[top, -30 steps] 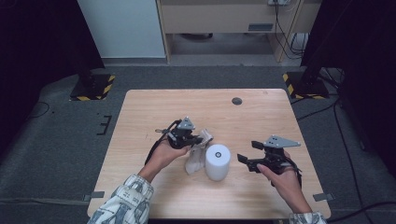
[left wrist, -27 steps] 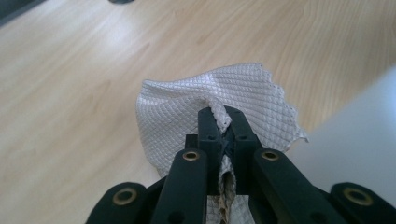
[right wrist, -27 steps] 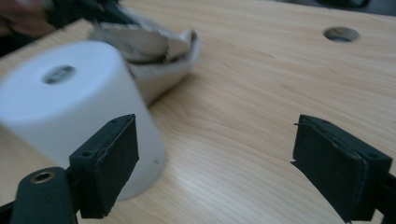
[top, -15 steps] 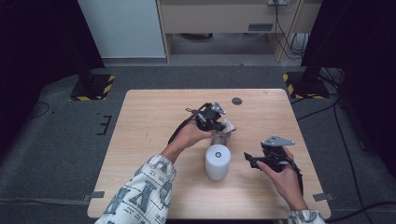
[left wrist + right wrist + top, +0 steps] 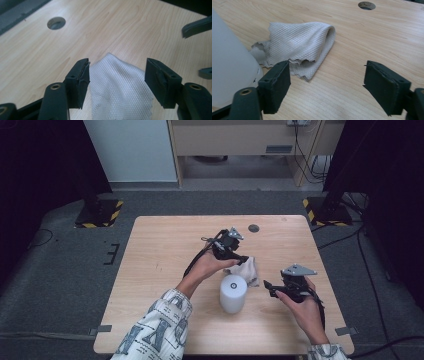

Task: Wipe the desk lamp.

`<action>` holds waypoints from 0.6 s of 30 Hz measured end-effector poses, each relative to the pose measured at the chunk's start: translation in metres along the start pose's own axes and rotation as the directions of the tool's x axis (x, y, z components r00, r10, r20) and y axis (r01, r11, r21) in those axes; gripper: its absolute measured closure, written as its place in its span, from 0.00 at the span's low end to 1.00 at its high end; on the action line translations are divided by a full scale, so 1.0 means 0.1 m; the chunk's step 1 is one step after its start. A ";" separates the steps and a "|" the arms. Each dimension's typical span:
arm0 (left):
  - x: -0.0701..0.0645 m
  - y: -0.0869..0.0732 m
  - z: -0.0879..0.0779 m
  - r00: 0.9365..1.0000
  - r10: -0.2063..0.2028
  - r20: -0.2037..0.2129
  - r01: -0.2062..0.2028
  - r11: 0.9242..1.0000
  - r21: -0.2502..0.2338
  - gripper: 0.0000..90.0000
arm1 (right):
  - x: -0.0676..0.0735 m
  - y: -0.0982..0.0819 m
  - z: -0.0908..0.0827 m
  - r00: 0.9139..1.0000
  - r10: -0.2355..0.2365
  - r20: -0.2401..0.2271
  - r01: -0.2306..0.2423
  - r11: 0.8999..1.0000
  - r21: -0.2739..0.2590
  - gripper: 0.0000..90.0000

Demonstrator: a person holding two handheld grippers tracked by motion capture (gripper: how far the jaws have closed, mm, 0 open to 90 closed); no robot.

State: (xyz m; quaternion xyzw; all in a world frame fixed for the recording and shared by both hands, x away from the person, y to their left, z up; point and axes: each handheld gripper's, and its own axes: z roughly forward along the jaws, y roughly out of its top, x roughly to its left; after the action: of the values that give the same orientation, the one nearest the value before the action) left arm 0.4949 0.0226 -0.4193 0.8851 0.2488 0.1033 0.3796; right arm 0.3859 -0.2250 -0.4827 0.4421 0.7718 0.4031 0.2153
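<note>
A white textured cloth (image 5: 248, 270) lies crumpled on the wooden table (image 5: 165, 250), just behind and to the right of an upright white cylinder (image 5: 233, 293). My left gripper (image 5: 241, 260) hovers at the cloth's left edge. Its jaws have just been opening, and in the left gripper view the cloth (image 5: 117, 92) lies loose below the left gripper (image 5: 117, 67), with neither pad pressing on it. My right gripper (image 5: 268, 288) is low, right of the cylinder, pointing left at the cloth (image 5: 299, 40). The right gripper (image 5: 328, 70) has just been closing slightly and has nothing between its jaws. The cylinder (image 5: 229, 65) stands at its left.
A round cable hole (image 5: 253, 228) sits near the table's far edge. Bare wood spreads across the table's left half and along its front. Dark floor, a white cabinet (image 5: 132, 150) and stand feet with yellow-black tape (image 5: 100, 213) lie beyond the table.
My left gripper carried the cloth from the cylinder's left to behind and right of it, then opened and let it drop onto the table. The right gripper sank a little.
</note>
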 end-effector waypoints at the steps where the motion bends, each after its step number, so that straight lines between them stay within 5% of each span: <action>1: 0.00 0.00 -0.04 1.000 0.003 -0.010 -0.003 1.000 -0.003 0.39 | 0.00 0.01 0.01 1.000 -0.001 -0.007 0.001 1.000 -0.002 0.31; 8: 0.09 -0.22 -0.33 0.994 -0.009 -0.109 0.009 1.000 -0.004 0.38 | 0.08 0.14 0.20 0.997 -0.060 -0.051 0.061 0.998 0.013 0.46; 9: 0.13 -0.28 -0.38 0.992 -0.014 -0.123 0.014 1.000 -0.004 0.37 | 0.10 0.17 0.24 0.996 -0.067 -0.056 0.068 0.998 0.013 0.50; 10: 0.18 -0.35 -0.43 0.991 -0.029 -0.131 0.028 1.000 -0.006 0.37 | 0.12 0.20 0.28 0.994 -0.086 -0.064 0.086 0.996 0.003 0.66; 12: 0.26 -0.47 -0.52 0.987 -0.057 -0.151 0.056 0.998 -0.009 0.37 | 0.15 0.26 0.37 0.990 -0.127 -0.063 0.127 0.992 -0.009 0.75; 18: 0.34 -0.85 -0.75 0.977 -0.115 -0.178 0.109 0.993 -0.040 0.38 | 0.14 0.35 0.68 0.991 -0.099 -0.095 0.103 0.994 0.035 0.56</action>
State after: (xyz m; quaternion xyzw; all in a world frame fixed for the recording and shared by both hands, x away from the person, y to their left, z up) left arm 0.4649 0.1369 -0.4297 0.8508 0.3299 0.1653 0.3742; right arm 0.4431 -0.1741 -0.4934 0.3876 0.8102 0.3963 0.1903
